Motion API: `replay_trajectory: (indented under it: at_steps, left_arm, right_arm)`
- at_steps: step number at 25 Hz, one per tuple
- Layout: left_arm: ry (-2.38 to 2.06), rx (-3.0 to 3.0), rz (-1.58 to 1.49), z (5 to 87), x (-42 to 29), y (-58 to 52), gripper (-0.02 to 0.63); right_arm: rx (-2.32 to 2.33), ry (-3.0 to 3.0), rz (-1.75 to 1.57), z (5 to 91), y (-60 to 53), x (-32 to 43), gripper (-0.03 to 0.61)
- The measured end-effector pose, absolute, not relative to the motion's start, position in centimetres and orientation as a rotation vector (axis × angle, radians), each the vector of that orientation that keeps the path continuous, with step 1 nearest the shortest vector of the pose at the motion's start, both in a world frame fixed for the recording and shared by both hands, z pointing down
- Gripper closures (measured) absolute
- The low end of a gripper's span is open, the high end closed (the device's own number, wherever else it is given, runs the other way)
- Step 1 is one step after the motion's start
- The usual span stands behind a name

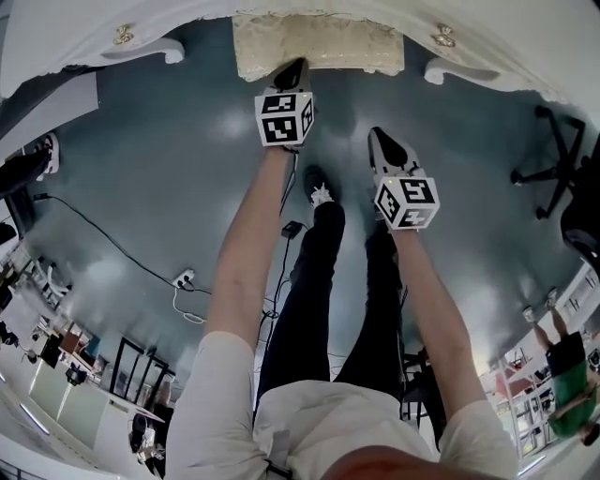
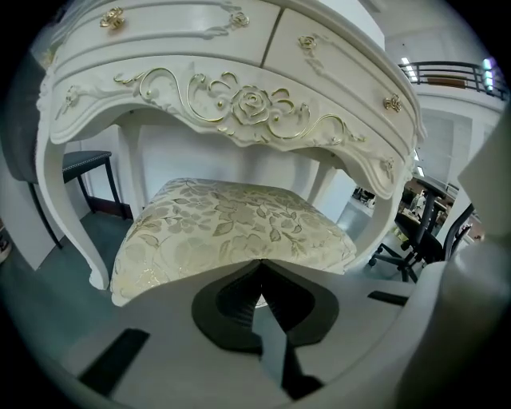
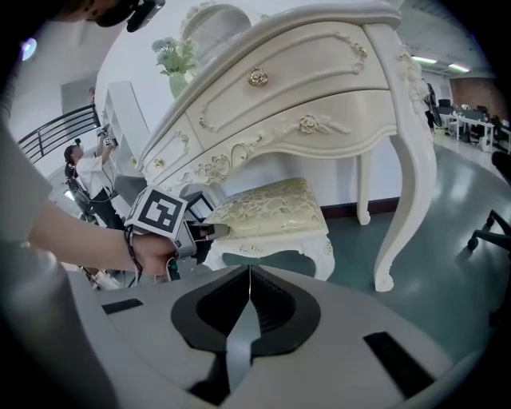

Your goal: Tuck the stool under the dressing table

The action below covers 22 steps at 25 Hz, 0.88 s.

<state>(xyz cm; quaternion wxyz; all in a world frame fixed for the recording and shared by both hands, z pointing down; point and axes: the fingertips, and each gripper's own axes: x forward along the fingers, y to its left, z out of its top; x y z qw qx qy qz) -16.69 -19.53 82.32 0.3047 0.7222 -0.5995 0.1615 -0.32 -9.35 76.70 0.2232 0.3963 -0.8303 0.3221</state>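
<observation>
The stool [image 1: 319, 47], white with a cream floral cushion, stands partway under the white, gold-trimmed dressing table [image 1: 94, 28]. My left gripper [image 1: 291, 73] is shut, and its tips press against the cushion's front edge. The left gripper view has the cushion [image 2: 231, 224] just beyond the closed tips [image 2: 259, 264], beneath the table's carved apron [image 2: 251, 104]. My right gripper [image 1: 382, 141] hangs back over the floor, shut and holding nothing. From the right gripper view [image 3: 250, 268] I see the stool [image 3: 275, 208], the table [image 3: 303, 88] and the left gripper [image 3: 211, 230] at the cushion's edge.
A black office chair [image 1: 553, 159] stands at the right. A cable and power strip [image 1: 185, 277] lie on the floor to the left. My shoe [image 1: 319, 192] is just behind the grippers. A dark side table [image 2: 88, 164] stands left of the dressing table. Its curved legs [image 3: 403, 208] flank the stool.
</observation>
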Motion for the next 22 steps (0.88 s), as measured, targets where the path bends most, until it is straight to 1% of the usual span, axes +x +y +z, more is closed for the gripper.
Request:
replay_trajectory:
  at_steps: [6,12,16,22]
  left_arm:
    - [-1.592,1.958,0.418,82.2,-16.4,-21.2,0.598]
    - [-1.607,1.989,0.375,82.3,-16.6,-21.8,0.598]
    - [-1.627,2.000,0.364,82.3,-16.9,-22.2,0.598]
    - [-1.692,2.050,0.298,82.1,-17.3,-25.5,0.598]
  right_arm:
    - [1.109,-2.317,0.823,77.9,-15.1,-4.2,0.534]
    - [1.101,-2.297,0.775,81.4,-20.0,-8.1,0.534]
    - [1.135,-2.296,0.771,83.2,-22.4,-9.0,0.534]
    - [1.173,-2.338,0.710,84.0,-25.8,-9.0,0.534]
